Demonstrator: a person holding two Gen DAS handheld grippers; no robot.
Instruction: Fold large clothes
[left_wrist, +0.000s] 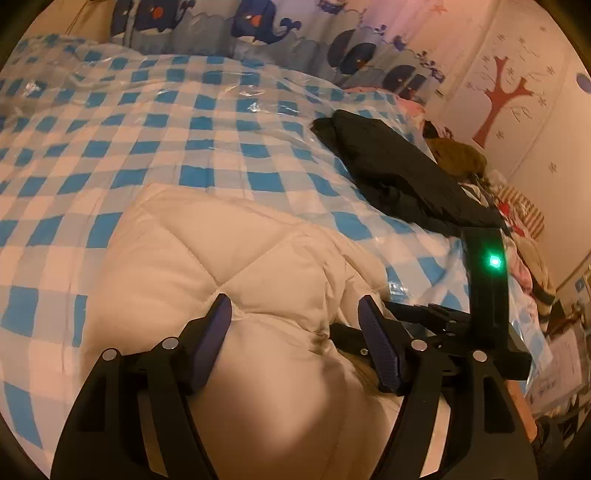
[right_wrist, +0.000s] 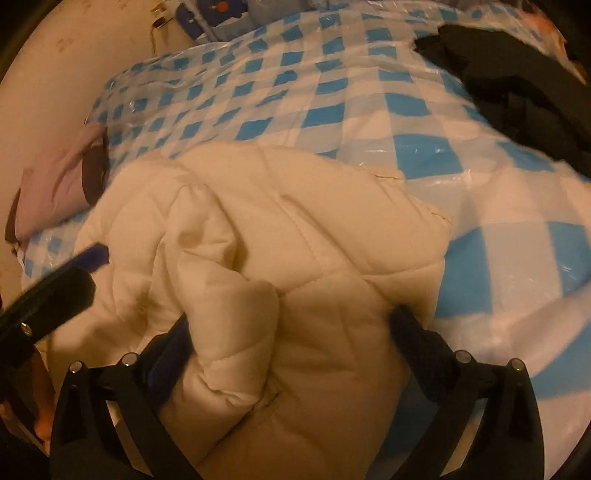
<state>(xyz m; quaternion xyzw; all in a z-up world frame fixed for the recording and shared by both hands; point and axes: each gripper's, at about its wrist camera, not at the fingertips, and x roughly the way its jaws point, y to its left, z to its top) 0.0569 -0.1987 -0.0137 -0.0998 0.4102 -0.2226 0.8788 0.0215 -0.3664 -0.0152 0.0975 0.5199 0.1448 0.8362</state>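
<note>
Left gripper (left_wrist: 295, 317) jaws apart, pads clear of white quilted jacket (left_wrist: 236, 258) bulging between them. Right gripper (right_wrist: 291, 325) spread wide astride the jacket's fold. Jacket lies near on checked bed cover (left_wrist: 166, 122).

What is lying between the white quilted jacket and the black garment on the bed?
Only bare checked bed cover under clear plastic lies between the white quilted jacket and the black garment. The left wrist view shows this best.
</note>
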